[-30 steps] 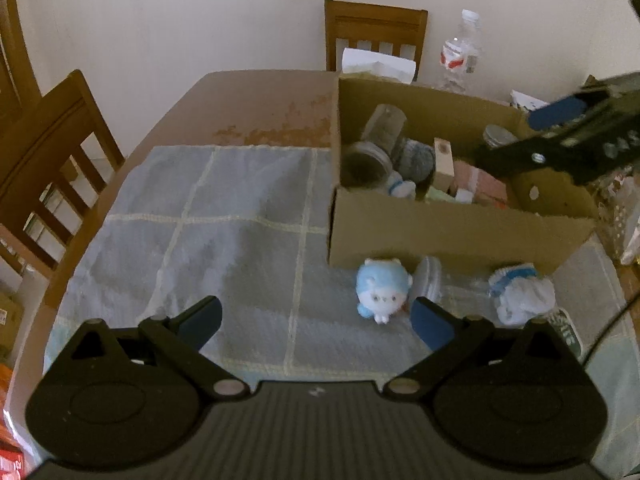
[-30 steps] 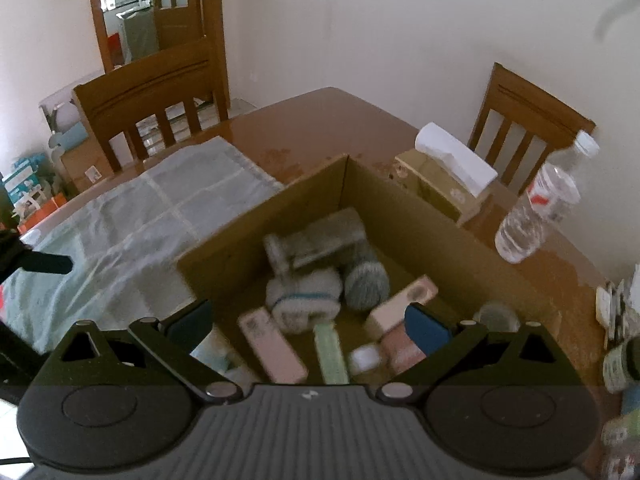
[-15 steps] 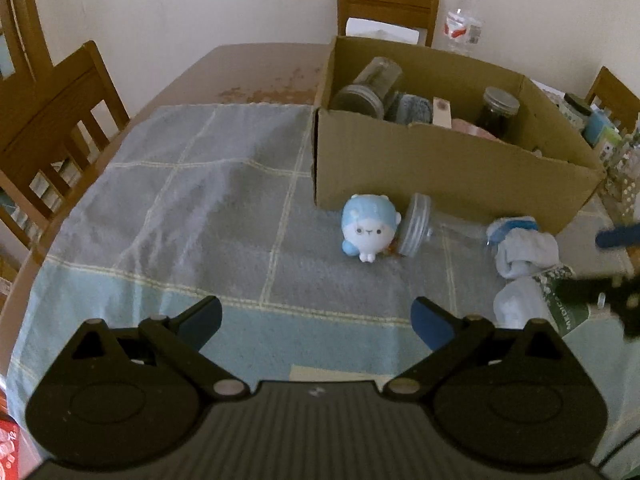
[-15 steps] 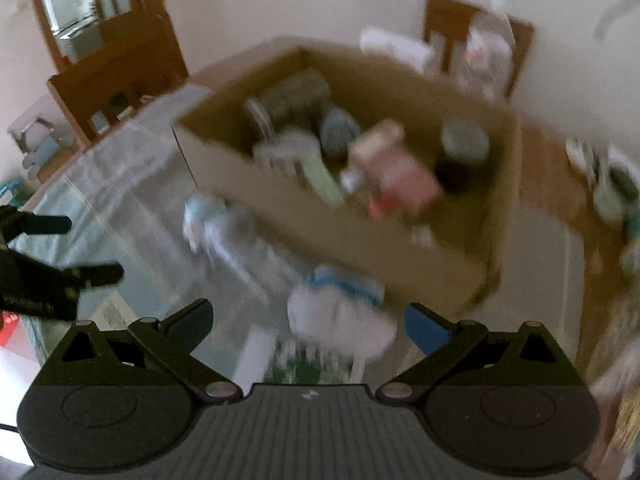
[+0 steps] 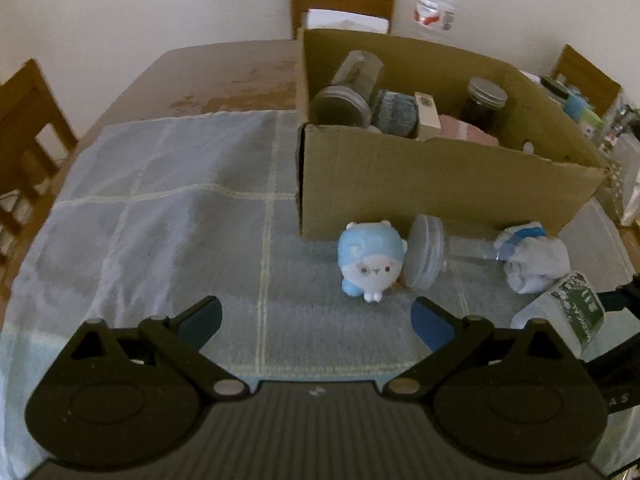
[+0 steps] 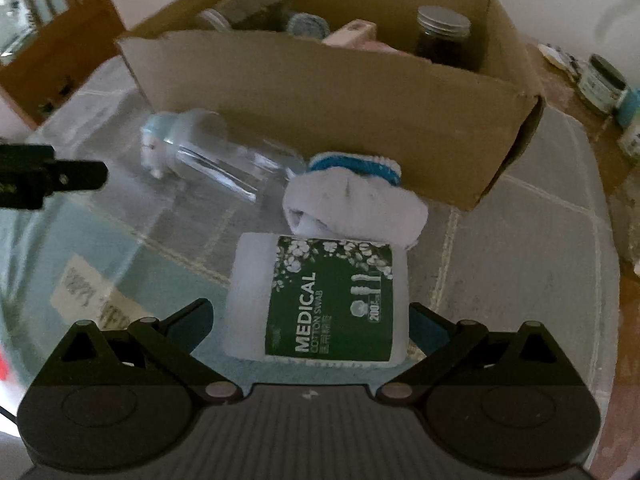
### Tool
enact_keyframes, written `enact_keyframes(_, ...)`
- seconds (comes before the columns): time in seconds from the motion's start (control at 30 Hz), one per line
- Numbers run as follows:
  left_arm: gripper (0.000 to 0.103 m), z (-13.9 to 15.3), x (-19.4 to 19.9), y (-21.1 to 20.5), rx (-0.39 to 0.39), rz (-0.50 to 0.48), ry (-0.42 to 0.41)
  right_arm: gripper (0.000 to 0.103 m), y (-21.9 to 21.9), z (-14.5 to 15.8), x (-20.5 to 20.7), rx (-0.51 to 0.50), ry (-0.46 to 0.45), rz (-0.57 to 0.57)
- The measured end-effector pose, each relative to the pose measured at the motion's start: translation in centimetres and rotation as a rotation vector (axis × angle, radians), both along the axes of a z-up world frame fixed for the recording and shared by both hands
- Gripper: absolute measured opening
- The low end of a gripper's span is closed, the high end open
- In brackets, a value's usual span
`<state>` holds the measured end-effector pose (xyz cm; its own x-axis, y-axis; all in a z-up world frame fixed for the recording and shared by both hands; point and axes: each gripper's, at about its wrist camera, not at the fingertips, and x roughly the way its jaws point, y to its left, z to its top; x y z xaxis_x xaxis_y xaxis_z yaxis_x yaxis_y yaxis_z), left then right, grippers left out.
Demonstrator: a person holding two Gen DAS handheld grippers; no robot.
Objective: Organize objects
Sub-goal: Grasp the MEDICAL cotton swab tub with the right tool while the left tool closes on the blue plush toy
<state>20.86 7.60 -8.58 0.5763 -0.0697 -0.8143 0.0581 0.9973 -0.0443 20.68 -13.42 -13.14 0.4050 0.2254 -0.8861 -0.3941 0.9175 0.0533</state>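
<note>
A cardboard box [image 5: 432, 184] [image 6: 320, 92] holding several jars and small packs stands on a blue checked cloth [image 5: 160, 208]. In front of it lie a blue-and-white plush toy [image 5: 372, 260], a clear jar on its side [image 5: 440, 252] [image 6: 216, 160], a rolled white sock [image 5: 532, 264] [image 6: 352, 204] and a white cotton swab pack with a green label [image 6: 320, 300] [image 5: 568, 308]. My right gripper [image 6: 310, 320] is open, its fingers on either side of the swab pack. Open too, my left gripper [image 5: 316, 316] hovers just short of the plush toy.
Wooden chairs [image 5: 344, 0] stand around the brown table [image 5: 224, 76]. A tissue box and a plastic water bottle [image 5: 436, 12] sit behind the cardboard box. Jars and small containers [image 6: 604, 80] crowd the table's right side. A paper label [image 6: 92, 300] lies on the cloth.
My right gripper has swung from above the box down to the cloth and closed in around the swab pack. My left gripper has lowered and drawn nearer to the plush toy.
</note>
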Motion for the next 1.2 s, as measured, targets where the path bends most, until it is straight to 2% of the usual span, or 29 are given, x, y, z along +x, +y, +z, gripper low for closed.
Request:
enact_keyframes(0.23,0.1,-1.5,2.1,0.5,-0.04,-0.059,0.014,0.103,0.2,-1.3,0.2,-0.052,-0.039,-0.112)
enact_keyframes(0.47,0.1,-2.6,3.3,-0.3,-0.063,-0.101,0.008,0.103,0.1,-1.5,-0.3,-0.04,-0.069,-0.113)
enact_keyframes(0.7,0.1,-3.4,4.5,-0.6,-0.054,-0.091,-0.002,0.103,-0.3,-1.5,-1.1,-0.033,-0.095,-0.129)
enact_keyframes(0.87,0.101,-4.1,5.1,0.0,-0.047,-0.034,0.006,0.103,-0.4,-1.6,-1.6,-0.035,-0.087,-0.122)
enact_keyframes(1.03,0.1,-4.4,4.6,1.6,-0.01,0.023,0.016,0.103,-0.4,-1.3,-1.2,-0.035,-0.083,-0.1)
enact_keyframes(1.2,0.101,-4.7,4.2,2.0,0.025,0.031,0.013,0.103,0.1,-1.2,-0.9,-0.035,-0.08,-0.087)
